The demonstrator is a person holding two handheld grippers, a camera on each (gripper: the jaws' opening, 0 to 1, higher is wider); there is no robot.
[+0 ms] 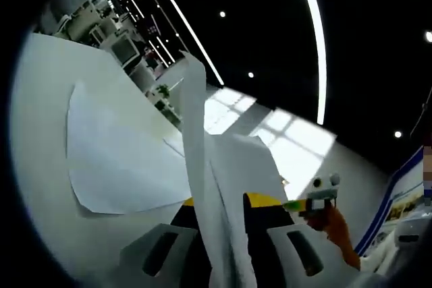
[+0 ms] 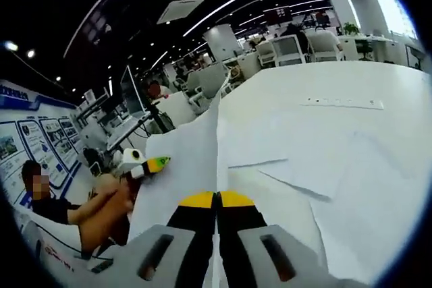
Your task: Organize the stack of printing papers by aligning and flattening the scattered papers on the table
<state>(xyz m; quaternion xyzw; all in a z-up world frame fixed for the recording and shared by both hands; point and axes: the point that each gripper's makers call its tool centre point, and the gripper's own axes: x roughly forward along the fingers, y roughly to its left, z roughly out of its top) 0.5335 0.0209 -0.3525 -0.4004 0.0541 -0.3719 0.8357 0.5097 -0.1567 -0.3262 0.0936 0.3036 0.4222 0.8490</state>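
Left gripper and right gripper: jaws clenched on lifted paper sheets. Risk: uneven pull creases them; loose sheets on table shift.

White grippers — yellow-tipped black jaws

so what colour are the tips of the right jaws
Yellow tips, shut on a white paper sheet; clearest in the right gripper view.

White papers scattered, one upright
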